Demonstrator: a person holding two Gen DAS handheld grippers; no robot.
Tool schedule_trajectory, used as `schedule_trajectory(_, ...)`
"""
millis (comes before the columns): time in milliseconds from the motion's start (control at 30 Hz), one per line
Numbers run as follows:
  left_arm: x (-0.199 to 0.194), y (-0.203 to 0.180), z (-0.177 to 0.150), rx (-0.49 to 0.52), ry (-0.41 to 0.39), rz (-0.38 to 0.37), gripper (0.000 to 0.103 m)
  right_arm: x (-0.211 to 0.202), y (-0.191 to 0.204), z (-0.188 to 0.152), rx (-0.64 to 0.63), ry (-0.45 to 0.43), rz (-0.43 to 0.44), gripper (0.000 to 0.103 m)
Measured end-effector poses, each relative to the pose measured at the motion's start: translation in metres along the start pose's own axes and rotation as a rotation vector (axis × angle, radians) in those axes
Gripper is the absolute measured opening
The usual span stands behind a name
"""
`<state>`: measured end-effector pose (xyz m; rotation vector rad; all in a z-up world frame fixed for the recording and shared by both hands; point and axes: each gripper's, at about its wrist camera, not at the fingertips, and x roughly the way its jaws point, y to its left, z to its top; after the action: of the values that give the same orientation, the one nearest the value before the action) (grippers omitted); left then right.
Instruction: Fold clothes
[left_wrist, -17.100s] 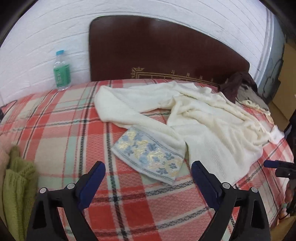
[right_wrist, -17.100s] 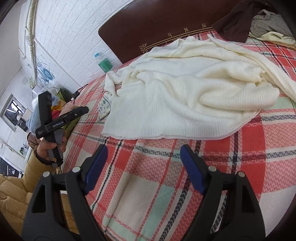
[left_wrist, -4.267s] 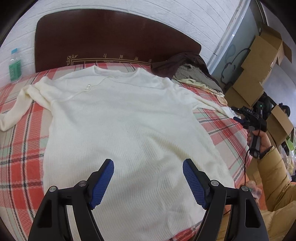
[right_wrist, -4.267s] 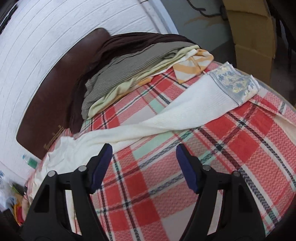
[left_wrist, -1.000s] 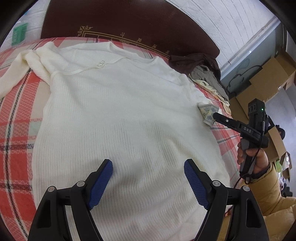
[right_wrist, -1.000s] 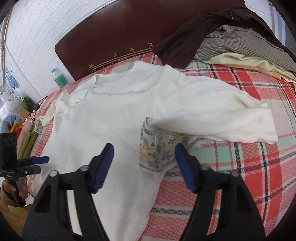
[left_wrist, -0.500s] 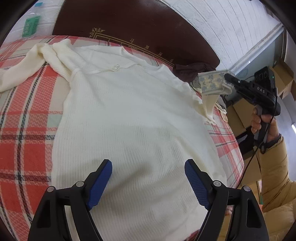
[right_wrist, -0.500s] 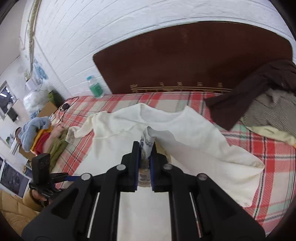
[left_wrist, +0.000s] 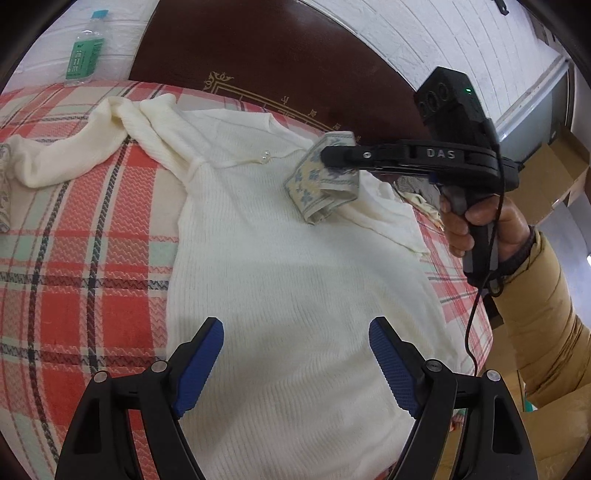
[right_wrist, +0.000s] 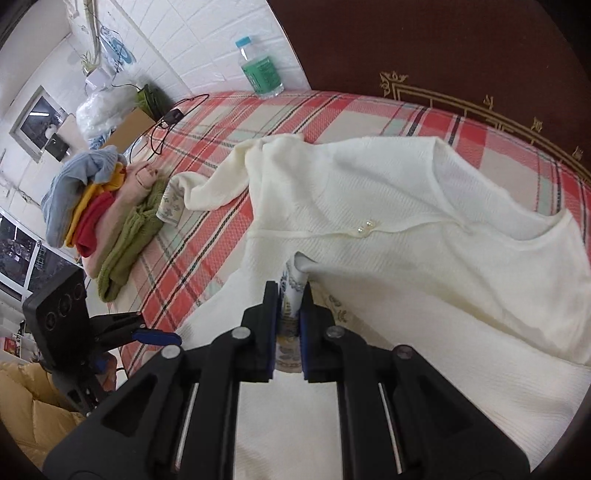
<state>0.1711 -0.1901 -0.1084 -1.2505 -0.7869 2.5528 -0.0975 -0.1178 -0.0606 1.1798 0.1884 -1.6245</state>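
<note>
**Sleeve cuff pinched and carried over the sweater's chest**

Cream knit sweater (left_wrist: 295, 258) spread flat, front up, on the bed's red plaid blanket (left_wrist: 74, 277), neckline toward the dark wooden headboard (left_wrist: 295, 48). Two pearl buttons (right_wrist: 365, 230) on the placket below the collar. Patterned blue-and-yellow cuff (left_wrist: 325, 184) of one sleeve lifted off the fabric and folded in over the chest, just beside the buttons. Other sleeve (left_wrist: 66, 158) trailing out sideways across the blanket, its own cuff (right_wrist: 170, 205) touching a stack of folded clothes (right_wrist: 103, 214) at the bed's edge.

Right hand-held gripper (right_wrist: 288, 314) clamped tight on the lifted cuff, pads pressed to the cloth from both sides, held by a hand (left_wrist: 480, 225) in a tan padded sleeve (left_wrist: 543, 317). Left hand-held gripper (left_wrist: 295, 354) spread wide, blue pads well apart, hovering above the sweater's lower body, gripping nothing.

Green-labelled water bottle (left_wrist: 85, 48) standing by the white brick wall (right_wrist: 177, 40) beside the headboard. Cardboard boxes (left_wrist: 550, 173) off past the bed.
</note>
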Motion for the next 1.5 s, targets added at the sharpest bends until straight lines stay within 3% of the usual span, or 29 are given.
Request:
schedule_trajectory(300,0.005,-0.003,0.019,0.045,0.005,0.027,0.083,0.036,-0.017,0.014,0.146,0.003,0.082,0.018)
schedule_trajectory(333,0.006,-0.004,0.024,0.054,0.004,0.03,0.083,0.032,-0.02,0.016,0.177,-0.014,0.113,0.023)
schedule_trajectory(400,0.009,-0.006,0.034,0.074,-0.001,0.036,0.083,0.024,-0.023,0.02,0.194,-0.039,0.121,0.069)
schedule_trajectory(433,0.01,-0.008,0.039,0.085,-0.005,0.041,0.083,0.021,-0.022,0.021,0.19,-0.049,0.11,0.073)
schedule_trajectory(667,0.034,-0.011,0.077,0.147,-0.005,0.101,0.083,-0.004,-0.028,0.021,0.163,-0.125,0.037,0.073)
schedule_trajectory(867,0.075,0.002,0.112,0.193,0.029,0.179,0.083,-0.023,-0.056,-0.012,0.192,-0.145,-0.017,0.073)
schedule_trajectory(1067,0.102,0.003,0.14,0.252,0.038,0.118,0.082,-0.043,-0.079,-0.056,0.196,-0.152,-0.108,0.073)
schedule_trajectory(1100,0.104,0.001,0.142,0.263,0.037,0.094,0.078,-0.047,-0.082,-0.061,0.203,-0.159,-0.118,0.073)
schedule_trajectory(1167,0.11,-0.002,0.144,0.264,0.082,0.051,0.038,-0.055,-0.088,-0.071,0.216,-0.174,-0.139,0.072)
schedule_trajectory(1200,0.112,0.0,0.146,0.237,0.113,0.022,0.004,-0.059,-0.092,-0.076,0.222,-0.182,-0.149,0.073)
schedule_trajectory(1300,0.106,0.008,0.15,0.117,0.176,-0.086,0.005,-0.071,-0.102,-0.091,0.241,-0.204,-0.18,0.073)
schedule_trajectory(1433,0.083,0.026,0.162,-0.051,0.185,-0.244,0.005,-0.086,-0.115,-0.11,0.264,-0.233,-0.224,0.073)
schedule_trajectory(1500,0.078,0.037,0.167,-0.13,0.196,-0.27,0.005,-0.088,-0.119,-0.108,0.258,-0.247,-0.258,0.073)
